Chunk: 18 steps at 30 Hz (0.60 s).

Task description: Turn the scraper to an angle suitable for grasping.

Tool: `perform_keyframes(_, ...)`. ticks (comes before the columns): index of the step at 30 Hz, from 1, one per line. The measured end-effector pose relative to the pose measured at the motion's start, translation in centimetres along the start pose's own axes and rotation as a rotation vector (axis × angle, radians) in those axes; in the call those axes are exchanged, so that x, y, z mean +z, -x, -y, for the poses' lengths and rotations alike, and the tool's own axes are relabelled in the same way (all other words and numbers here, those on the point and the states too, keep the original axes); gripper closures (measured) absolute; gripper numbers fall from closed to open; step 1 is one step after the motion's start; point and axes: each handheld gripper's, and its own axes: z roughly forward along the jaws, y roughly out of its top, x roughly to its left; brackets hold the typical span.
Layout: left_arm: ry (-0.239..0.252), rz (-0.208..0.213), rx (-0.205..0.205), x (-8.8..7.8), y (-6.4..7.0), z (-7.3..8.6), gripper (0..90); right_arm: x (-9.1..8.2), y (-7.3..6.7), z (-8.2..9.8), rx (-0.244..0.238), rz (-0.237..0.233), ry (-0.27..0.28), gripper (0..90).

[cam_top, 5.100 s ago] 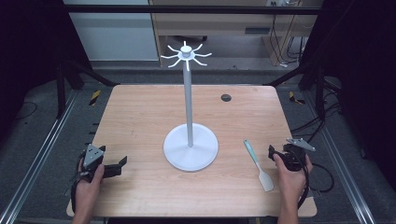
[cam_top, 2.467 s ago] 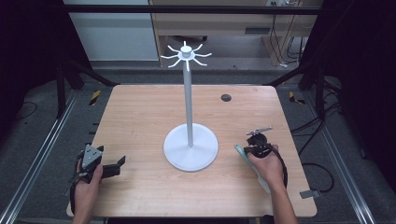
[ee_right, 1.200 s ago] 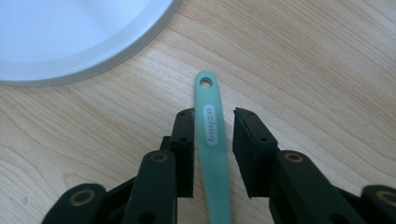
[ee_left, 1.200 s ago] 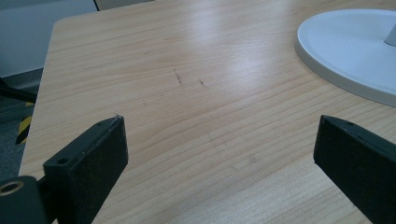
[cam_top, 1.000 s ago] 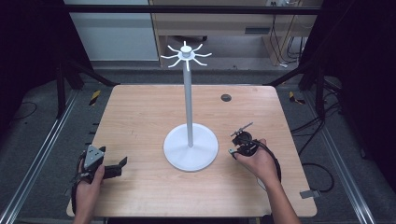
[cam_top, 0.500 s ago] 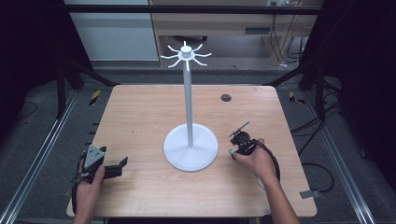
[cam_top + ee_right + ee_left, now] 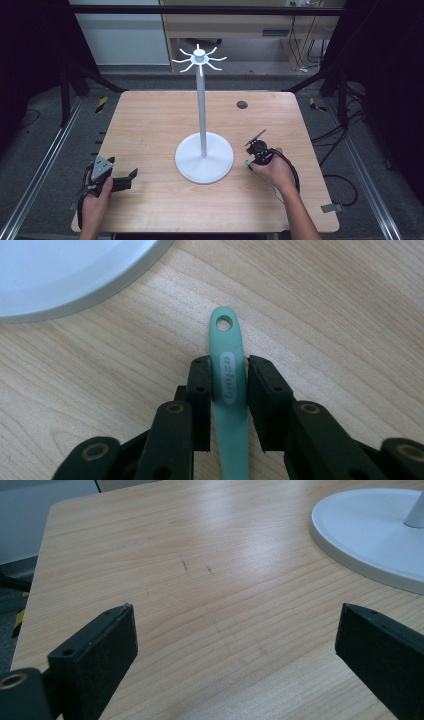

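Right gripper (image 7: 229, 385) low at table's (image 7: 150, 120) 4 o'clock, jaws clamped on green spatula handle (image 7: 228, 365) beside white stand base (image 7: 204, 157). Left gripper (image 7: 235, 650) at 8 o'clock, jaws wide, empty.

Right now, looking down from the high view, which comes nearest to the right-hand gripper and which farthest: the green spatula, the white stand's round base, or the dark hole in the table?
1. Green spatula, between its jaws.
2. Stand's round base, toward the table's middle.
3. Dark hole, toward the far edge.
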Motion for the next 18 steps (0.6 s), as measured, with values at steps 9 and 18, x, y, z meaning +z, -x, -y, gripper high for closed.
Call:
perform_keyframes(9, 0.003, -0.001, 0.000, -0.02, -0.03, 0.00, 3.0, 0.04, -0.12, -0.13, -0.008, 0.012, -0.007, 73.5)
perform_keyframes(18, 0.004, -0.004, -0.007, -0.11, -0.26, 0.04, 3.0, -0.33, 0.03, -0.02, -0.013, 0.012, 0.016, 74.2)
